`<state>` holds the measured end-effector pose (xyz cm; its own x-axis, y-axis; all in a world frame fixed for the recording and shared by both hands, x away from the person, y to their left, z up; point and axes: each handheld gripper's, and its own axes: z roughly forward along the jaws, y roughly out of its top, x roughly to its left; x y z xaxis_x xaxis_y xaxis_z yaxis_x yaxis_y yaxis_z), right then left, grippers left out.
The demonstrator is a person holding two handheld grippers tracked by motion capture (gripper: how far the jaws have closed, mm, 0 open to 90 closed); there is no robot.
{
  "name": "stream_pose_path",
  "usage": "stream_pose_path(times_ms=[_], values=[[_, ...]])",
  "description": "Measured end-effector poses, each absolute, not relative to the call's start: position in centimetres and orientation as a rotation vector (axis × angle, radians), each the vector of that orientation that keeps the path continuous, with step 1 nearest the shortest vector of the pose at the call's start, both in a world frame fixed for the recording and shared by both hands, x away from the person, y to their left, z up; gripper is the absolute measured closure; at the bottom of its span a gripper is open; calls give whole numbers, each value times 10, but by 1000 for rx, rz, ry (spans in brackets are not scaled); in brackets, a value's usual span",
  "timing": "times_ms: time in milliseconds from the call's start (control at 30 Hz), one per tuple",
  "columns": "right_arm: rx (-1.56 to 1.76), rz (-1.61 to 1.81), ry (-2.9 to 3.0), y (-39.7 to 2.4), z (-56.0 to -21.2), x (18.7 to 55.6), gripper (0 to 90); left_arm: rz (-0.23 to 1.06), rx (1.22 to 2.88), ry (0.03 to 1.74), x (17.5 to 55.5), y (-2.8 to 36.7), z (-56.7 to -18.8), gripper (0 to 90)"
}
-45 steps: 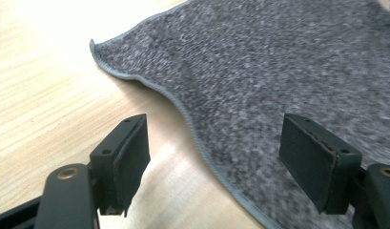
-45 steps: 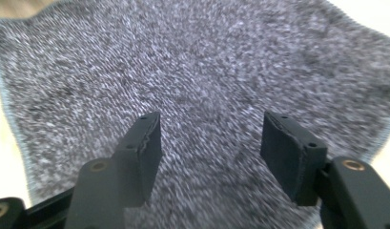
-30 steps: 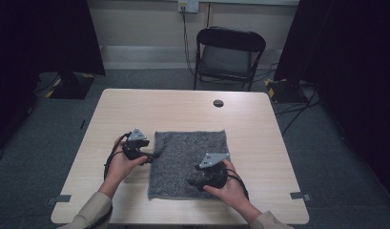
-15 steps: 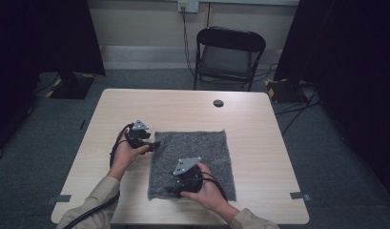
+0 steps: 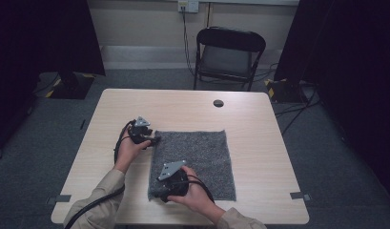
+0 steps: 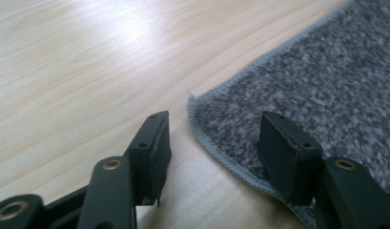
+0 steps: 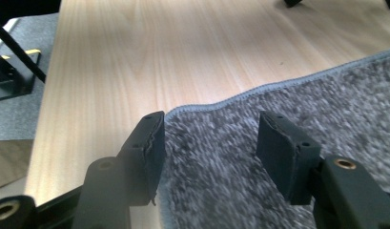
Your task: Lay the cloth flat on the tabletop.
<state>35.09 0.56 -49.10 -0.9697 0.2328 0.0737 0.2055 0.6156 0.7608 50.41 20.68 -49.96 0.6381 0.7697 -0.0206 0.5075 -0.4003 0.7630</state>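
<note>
Two matte black jaws of the left hand-held gripper (image 6: 211,143) stand apart, having just been narrowing, one on bare wood and one over the far-left corner of the grey cloth (image 6: 326,81). The right hand-held gripper (image 7: 207,143) has likewise been closing, its jaws straddling the cloth's near-left corner without pressing. The cloth (image 5: 197,160) is a flat speckled felt rectangle with a stitched hem, lying mid-worktop (image 5: 259,124) on pale wood grain. A small dark disc (image 5: 218,103) sits beyond; a black folding chair (image 5: 228,55) stands behind.
</note>
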Motion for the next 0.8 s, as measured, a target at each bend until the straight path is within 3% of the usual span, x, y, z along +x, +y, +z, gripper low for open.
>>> stream_pose_path(times_ms=[267,633,800], values=[[340,1311,2803,8,-498,340,420,437,2101,971,505,203,-500,482],[313,1271,2751,9,-499,333,471,430,2097,969,506,204,-500,501],[330,1276,2737,8,-499,333,624,426,2101,941,506,204,-499,582]])
